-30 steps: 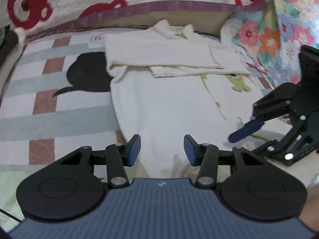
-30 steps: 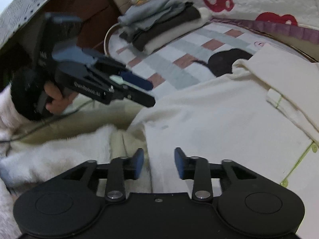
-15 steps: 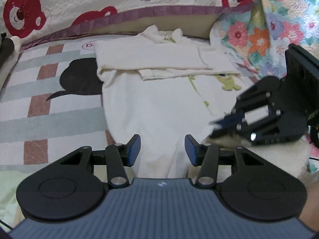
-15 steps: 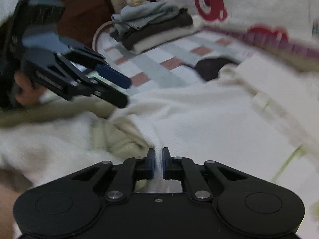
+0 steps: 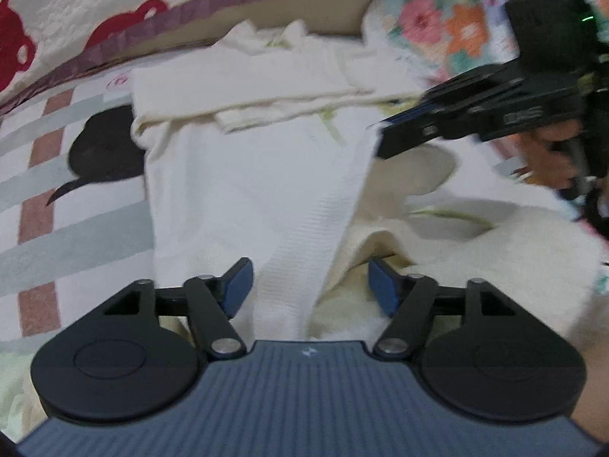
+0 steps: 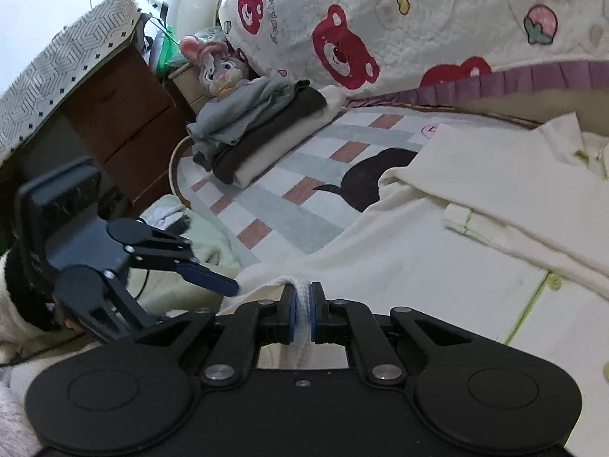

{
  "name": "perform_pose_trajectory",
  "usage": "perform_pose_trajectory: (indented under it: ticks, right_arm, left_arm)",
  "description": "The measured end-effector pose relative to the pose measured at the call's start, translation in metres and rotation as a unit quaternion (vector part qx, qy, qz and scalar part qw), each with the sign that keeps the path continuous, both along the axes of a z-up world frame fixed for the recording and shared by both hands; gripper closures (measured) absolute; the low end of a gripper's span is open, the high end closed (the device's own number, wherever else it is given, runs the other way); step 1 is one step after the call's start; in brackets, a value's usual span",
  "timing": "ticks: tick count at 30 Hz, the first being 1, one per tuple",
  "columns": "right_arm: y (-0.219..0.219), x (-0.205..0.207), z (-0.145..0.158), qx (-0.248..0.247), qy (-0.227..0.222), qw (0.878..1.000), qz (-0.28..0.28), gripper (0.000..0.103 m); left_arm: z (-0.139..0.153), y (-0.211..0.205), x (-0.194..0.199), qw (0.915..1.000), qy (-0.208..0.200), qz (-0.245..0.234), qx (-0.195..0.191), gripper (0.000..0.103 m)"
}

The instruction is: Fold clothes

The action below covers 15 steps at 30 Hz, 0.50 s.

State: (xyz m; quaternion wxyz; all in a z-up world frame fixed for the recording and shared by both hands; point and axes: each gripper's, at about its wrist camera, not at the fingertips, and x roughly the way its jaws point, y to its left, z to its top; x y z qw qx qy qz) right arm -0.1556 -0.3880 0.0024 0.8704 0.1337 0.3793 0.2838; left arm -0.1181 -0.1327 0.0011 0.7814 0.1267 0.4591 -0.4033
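Left wrist view: the left tool (image 5: 309, 285) stands with its jaws wide, having just been opening, and the hem of the cream garment (image 5: 259, 175) runs between its blue pads (image 5: 238, 285) without being pressed by either. The garment stretches away from the tool across the checked bed cover (image 5: 76, 228), its sleeves folded over the chest at the far end. Ahead and to the right, the right tool (image 5: 380, 141) is clamped on the garment's right edge and lifts it, so the cloth forms a raised ridge from that tool down toward the left one. Half a second ago that edge lay lower and the right tool sat nearer the bed. A fluffy white sleeve (image 5: 514, 251) lies just right of the left tool. Open bed cover lies to the left of the garment; a floral cushion (image 5: 437, 26) and the bear quilt (image 5: 114, 7) close the far side.

Right wrist view: the right tool (image 6: 303, 312) is pinched narrow on a bunched fold of the garment's (image 6: 437, 259) hem. A second ago its jaws were apart above flat cloth. The left tool (image 6: 224, 285) hangs just left of it, open, its tip near the same hem. A stack of folded clothes (image 6: 262, 133) sits well beyond, at the bed's far-left edge, with bare checked cover (image 6: 289, 198) between.
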Motion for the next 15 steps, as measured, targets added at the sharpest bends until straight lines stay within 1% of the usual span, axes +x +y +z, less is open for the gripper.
perform_pose_trajectory:
  ticks: [1, 2, 3, 4, 5, 6, 8, 10, 13, 14, 15]
  right_arm:
    - [0.0, 0.0, -0.001, 0.002, 0.002, 1.0, 0.002, 0.096]
    - [0.0, 0.001, -0.002, 0.005, 0.005, 1.0, 0.003, 0.096]
    - [-0.001, 0.0, -0.003, 0.012, 0.008, 1.0, 0.004, 0.096]
    - [-0.004, -0.001, -0.004, 0.021, 0.013, 1.0, 0.006, 0.096]
    - [-0.006, -0.002, -0.006, 0.029, 0.018, 0.999, 0.008, 0.096]
    - [-0.007, -0.003, -0.007, 0.033, 0.023, 0.999, 0.01, 0.096]
    - [-0.009, -0.004, -0.012, 0.025, 0.033, 0.999, 0.019, 0.095]
    - [-0.007, -0.004, -0.017, 0.007, 0.044, 0.998, 0.035, 0.094]
    - [-0.002, -0.004, -0.022, 0.0, 0.059, 0.996, 0.063, 0.088]
    - [0.001, -0.005, -0.021, -0.001, 0.057, 0.996, 0.069, 0.087]
    - [0.004, -0.006, -0.02, -0.002, 0.055, 0.996, 0.076, 0.084]
  left_arm:
    - [-0.003, -0.002, 0.003, 0.9999, 0.001, 0.007, 0.011, 0.034]
    - [-0.005, -0.002, 0.005, 0.9998, 0.005, 0.012, 0.013, 0.034]
    - [-0.006, -0.002, 0.005, 0.9999, 0.005, 0.01, 0.013, 0.038]
    - [-0.006, -0.002, 0.006, 0.9999, 0.006, 0.008, 0.012, 0.069]
    - [-0.006, -0.002, 0.006, 0.9999, 0.007, 0.006, 0.011, 0.094]
    - [-0.004, -0.005, 0.005, 0.9998, 0.004, 0.001, 0.019, 0.101]
    - [0.002, -0.007, 0.003, 0.9997, -0.014, 0.0, 0.022, 0.101]
    - [0.009, -0.009, 0.006, 0.9996, -0.024, 0.002, 0.014, 0.101]
    - [0.018, -0.011, 0.013, 0.9995, -0.029, 0.009, 0.003, 0.101]
    - [0.019, -0.013, 0.015, 0.9995, -0.029, 0.01, 0.002, 0.101]
    - [0.02, -0.015, 0.017, 0.9995, -0.029, 0.011, 0.001, 0.101]
